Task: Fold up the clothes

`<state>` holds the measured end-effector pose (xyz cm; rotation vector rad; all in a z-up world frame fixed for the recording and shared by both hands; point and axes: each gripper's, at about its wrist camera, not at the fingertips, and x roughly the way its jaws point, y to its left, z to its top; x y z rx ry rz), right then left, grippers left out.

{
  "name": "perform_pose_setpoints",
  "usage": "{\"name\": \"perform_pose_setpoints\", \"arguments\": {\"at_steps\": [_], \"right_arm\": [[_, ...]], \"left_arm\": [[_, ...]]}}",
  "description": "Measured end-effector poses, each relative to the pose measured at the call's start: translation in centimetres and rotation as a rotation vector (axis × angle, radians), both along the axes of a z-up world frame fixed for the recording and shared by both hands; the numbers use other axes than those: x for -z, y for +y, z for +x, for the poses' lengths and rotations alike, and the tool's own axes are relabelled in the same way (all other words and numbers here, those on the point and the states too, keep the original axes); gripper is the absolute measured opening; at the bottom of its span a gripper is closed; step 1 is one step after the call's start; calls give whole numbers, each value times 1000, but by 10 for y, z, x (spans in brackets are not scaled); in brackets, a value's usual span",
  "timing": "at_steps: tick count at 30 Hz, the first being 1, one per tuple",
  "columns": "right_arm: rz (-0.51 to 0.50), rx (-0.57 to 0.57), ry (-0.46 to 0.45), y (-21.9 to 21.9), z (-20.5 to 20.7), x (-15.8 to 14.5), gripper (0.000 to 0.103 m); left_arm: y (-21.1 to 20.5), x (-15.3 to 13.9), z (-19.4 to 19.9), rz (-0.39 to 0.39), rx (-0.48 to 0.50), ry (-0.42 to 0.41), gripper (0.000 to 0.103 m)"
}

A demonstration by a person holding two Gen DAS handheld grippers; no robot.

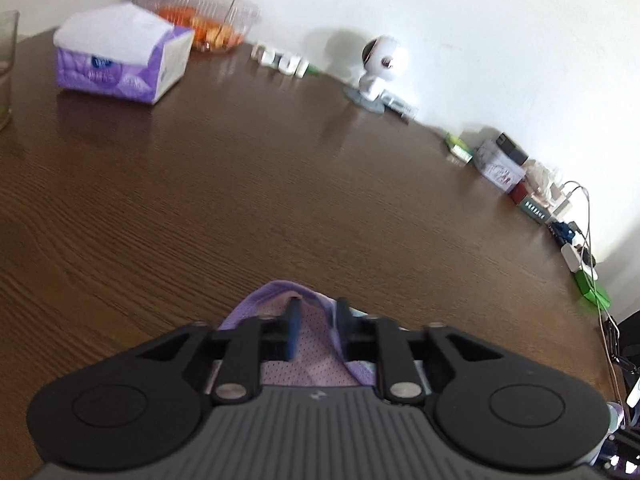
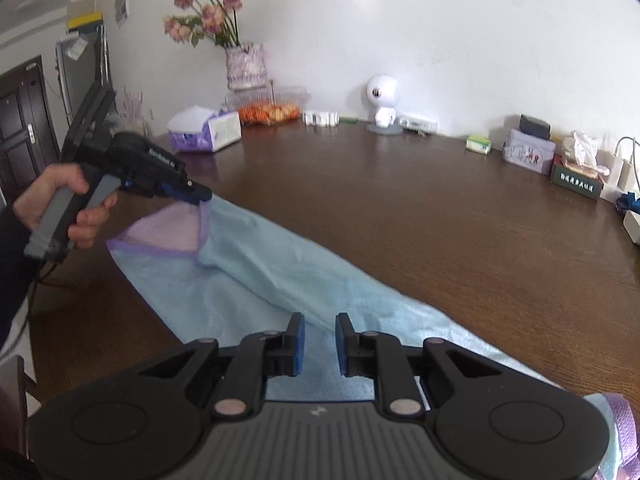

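Observation:
A light blue mesh garment with purple trim and a pale pink-lilac inside lies stretched across the brown table. In the right wrist view my left gripper is shut on the garment's purple-edged corner and holds it lifted at the left. In the left wrist view that corner fills the space between the fingers of the left gripper. My right gripper is open, hovering over the garment's near part, with nothing between its pads.
A purple tissue pack, a clear bowl of orange food and a glass stand at the far left. A white robot figure, a vase of flowers, boxes and chargers line the wall.

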<state>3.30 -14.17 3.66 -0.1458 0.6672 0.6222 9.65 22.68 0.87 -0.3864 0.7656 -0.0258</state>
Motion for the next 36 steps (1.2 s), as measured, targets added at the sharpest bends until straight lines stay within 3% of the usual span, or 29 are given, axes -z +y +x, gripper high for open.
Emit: {"name": "perform_pose_setpoints", "arguments": {"at_steps": [5, 8, 9, 11, 14, 16, 19, 24, 30, 34, 36], "right_arm": [[-41, 72, 13, -1, 2, 7, 19], [-27, 113, -49, -19, -20, -4, 19], [-14, 126, -83, -28, -32, -10, 22], [1, 276, -130, -60, -49, -23, 38], [35, 619, -150, -112, -69, -21, 42], [81, 759, -141, -132, -75, -12, 42], [164, 812, -111, -131, -67, -2, 41], [130, 880, -20, -124, -53, 19, 40], [38, 925, -85, -114, -63, 25, 42], [-42, 965, -111, -104, -67, 25, 57], [-47, 983, -95, -101, -69, 26, 57]], "left_arm": [[-40, -19, -24, 100, 93, -51, 33], [-79, -32, -50, 142, 228, -129, 50], [-91, -33, -58, 154, 276, -141, 51], [-102, -31, -66, 147, 314, -148, 53], [-110, -23, -69, 119, 318, -138, 54], [-110, -20, -64, 113, 293, -106, 54], [-112, -24, -62, 131, 267, -101, 54], [-107, -33, -78, 150, 254, -141, 57], [-87, -30, -87, 146, 180, -102, 57], [-80, -30, -92, 136, 169, -110, 57], [-79, -30, -93, 134, 177, -114, 57]]}}
